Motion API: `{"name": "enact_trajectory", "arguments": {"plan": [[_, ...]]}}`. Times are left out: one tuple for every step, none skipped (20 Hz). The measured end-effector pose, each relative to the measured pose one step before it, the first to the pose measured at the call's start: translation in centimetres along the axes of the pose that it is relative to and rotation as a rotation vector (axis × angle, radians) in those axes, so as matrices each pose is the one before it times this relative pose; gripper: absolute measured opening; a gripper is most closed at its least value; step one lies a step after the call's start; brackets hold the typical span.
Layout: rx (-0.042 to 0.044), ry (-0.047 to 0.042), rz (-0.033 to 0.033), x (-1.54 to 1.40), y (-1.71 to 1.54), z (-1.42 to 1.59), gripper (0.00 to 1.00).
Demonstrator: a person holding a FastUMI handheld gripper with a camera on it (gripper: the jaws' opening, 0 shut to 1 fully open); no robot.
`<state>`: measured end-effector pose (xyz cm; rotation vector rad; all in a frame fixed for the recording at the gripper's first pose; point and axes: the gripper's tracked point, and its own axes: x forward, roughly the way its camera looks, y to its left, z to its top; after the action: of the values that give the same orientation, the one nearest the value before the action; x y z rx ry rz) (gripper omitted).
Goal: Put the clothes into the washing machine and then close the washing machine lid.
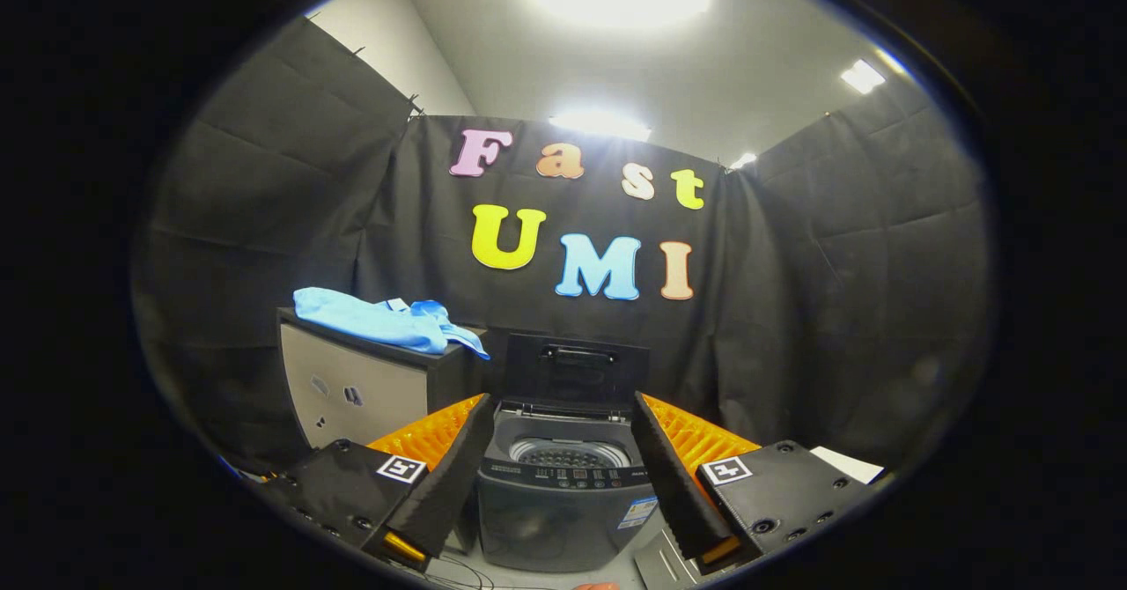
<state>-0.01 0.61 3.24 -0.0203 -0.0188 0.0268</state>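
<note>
We see our gripper (563,449) held with its two fingers (449,475) spread wide apart, gripping nothing, their orange ribbed inner pads facing each other across the gap. The washing machine (563,502) serves as our landmark: it sits just ahead of the fingers, framed between them, a small dark grey top-loader. Its lid (577,368) stands raised upright at the machine's back, handle facing us, and the perforated drum (568,456) lies exposed below it, with a row of buttons along the front panel.

To the left of the washing machine, and just beside it, stands a box-like cabinet (361,392) with a dark top and a pale front. The blue clothes (387,319) lie bunched on that top, higher than the machine's opening and beyond the left finger, one corner hanging over the edge nearest the machine.

The washing machine rests on a pale grey surface (528,572). Behind the machine and on both sides of it hangs black cloth (264,202), the booth's walls. Above the cloth we see a white ceiling (748,62) with bright lights.
</note>
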Motion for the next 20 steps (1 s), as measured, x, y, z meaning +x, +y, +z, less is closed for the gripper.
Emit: {"name": "enact_trajectory", "arguments": {"plan": [[0.00939, -0.00039, 0.00355, 0.407, 0.098, 0.915, 0.98], [0.01142, -0.00179, 0.00487, 0.584, 0.318, 1.017, 0.98], [0.01337, -0.00925, 0.00079, 0.634, 0.032, 1.407, 0.98], [0.01255, -0.01003, 0.00574, 0.525, 0.037, 1.360, 0.98], [0.00563, -0.00558, 0.00392, 0.657, 0.108, 1.288, 0.97], [0.00053, -0.00110, 0.00380, 0.668, -0.133, 1.182, 0.97], [-0.00235, -0.00434, 0.01203, 0.611, 0.083, 1.167, 0.97], [-0.00298, -0.01543, 0.00946, 0.757, 0.074, 1.605, 0.98], [-0.00520, -0.02133, 0.00967, 0.657, 0.045, 1.743, 0.98], [-0.00788, -0.00573, 0.01645, 0.766, 0.254, 1.213, 0.98], [-0.00948, 0.01450, 0.02987, 0.768, 0.556, 0.872, 0.98], [-0.01161, 0.01401, 0.01690, 0.621, 0.208, 0.880, 0.98], [-0.01059, -0.01415, 0.00592, 0.552, -0.120, 1.447, 0.98], [-0.00721, -0.02876, 0.01280, 0.696, 0.364, 1.898, 0.98], [-0.01044, -0.02119, 0.02285, 0.621, 0.652, 1.459, 0.98], [-0.00853, -0.00429, 0.02166, 0.610, 0.832, 0.899, 0.98], [-0.00673, 0.02431, 0.01634, 0.538, 0.517, 0.214, 0.98], [-0.00266, 0.03015, 0.03512, 0.479, 1.131, -0.150, 0.98], [0.00827, 0.01182, 0.02763, 0.630, 0.924, 0.401, 0.97], [0.01152, -0.00148, 0.00508, 0.884, 0.143, 0.831, 0.98]]}}
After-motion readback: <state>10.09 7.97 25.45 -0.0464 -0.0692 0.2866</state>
